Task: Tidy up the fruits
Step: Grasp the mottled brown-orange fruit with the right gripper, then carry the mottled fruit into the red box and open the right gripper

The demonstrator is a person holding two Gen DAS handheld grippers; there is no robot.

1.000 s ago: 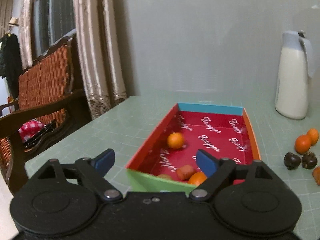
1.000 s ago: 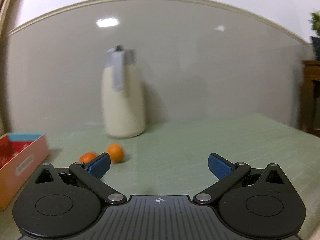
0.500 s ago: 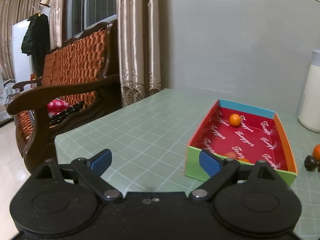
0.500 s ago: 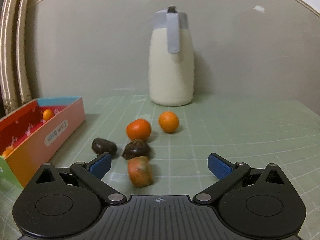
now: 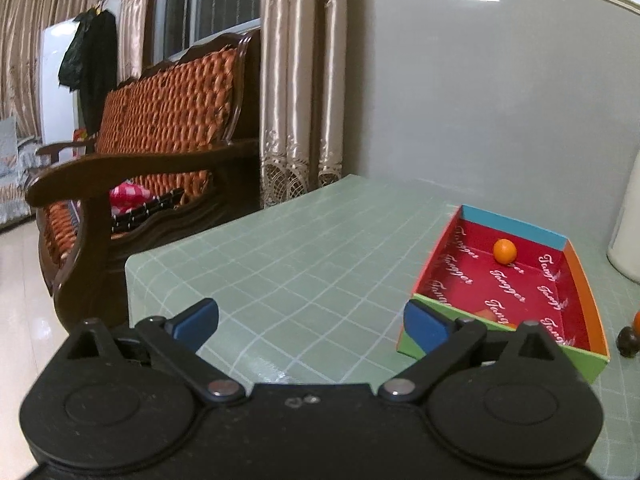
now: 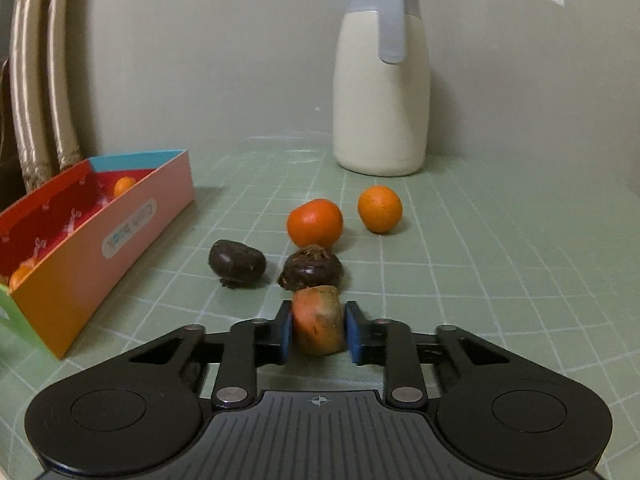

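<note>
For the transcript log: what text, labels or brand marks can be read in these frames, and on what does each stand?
"Tangger", as best it reads: white script repeated over the red lining of the box.
Oval label on the box's pink outer wall: print too blurred to read.
Jug, fruits, right gripper: no text seen.

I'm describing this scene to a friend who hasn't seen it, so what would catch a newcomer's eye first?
First, the right claw shut on an orange-brown fruit piece low in the middle of the right wrist view. Beyond it lie two dark fruits and two oranges, before a tall cream jug. The colourful box with one orange inside sits at the left claw's right.
</note>
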